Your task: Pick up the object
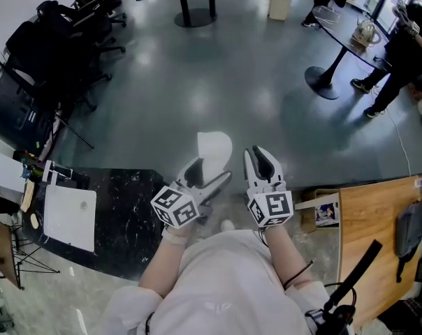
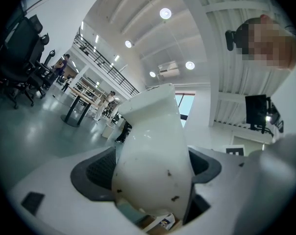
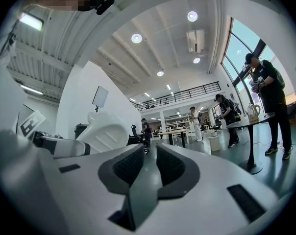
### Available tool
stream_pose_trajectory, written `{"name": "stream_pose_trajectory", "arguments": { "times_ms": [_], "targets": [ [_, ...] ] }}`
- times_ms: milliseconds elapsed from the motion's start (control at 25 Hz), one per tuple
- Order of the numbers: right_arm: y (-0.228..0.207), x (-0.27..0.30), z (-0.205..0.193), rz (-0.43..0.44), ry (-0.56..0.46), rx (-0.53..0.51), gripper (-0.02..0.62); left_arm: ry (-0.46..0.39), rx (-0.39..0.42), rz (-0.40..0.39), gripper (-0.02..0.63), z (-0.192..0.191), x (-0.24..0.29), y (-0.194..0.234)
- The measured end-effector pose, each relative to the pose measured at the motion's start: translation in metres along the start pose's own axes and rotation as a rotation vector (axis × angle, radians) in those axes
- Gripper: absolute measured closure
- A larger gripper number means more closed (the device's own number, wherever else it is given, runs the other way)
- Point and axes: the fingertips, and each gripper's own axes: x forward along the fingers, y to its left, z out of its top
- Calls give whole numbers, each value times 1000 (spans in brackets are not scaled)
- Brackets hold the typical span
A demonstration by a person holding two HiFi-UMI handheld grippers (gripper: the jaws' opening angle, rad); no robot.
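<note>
The white object (image 2: 153,151), apparently a smooth tapered cup, is held clear of the floor (image 1: 253,82), pinched between the part-spread jaws of the left gripper (image 1: 209,176), and could slip out if that pinch is eased, whereas the jaws of the right gripper (image 3: 149,153) are pressed almost together on nothing.

White left hand-held gripper (image 1: 211,175) and right hand-held gripper (image 1: 261,160), dark-grey pads (image 3: 128,168), black-and-white marker cubes (image 1: 270,208), white shirt (image 1: 218,278)

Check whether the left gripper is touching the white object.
Touching. The left gripper view shows the white object clamped between both jaws of the left gripper.
</note>
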Motion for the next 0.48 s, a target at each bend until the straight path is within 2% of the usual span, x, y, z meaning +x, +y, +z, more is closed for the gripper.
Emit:
{"name": "stream_pose_trajectory", "arguments": {
  "times_ms": [320,480],
  "targets": [
    [4,3,-5,10,18,-7,515,1,-6,10,172,-2,-4,4],
    [2,1,-5,7,18,5,515,-8,-42,14,172,-3,-5,6]
  ]
}}
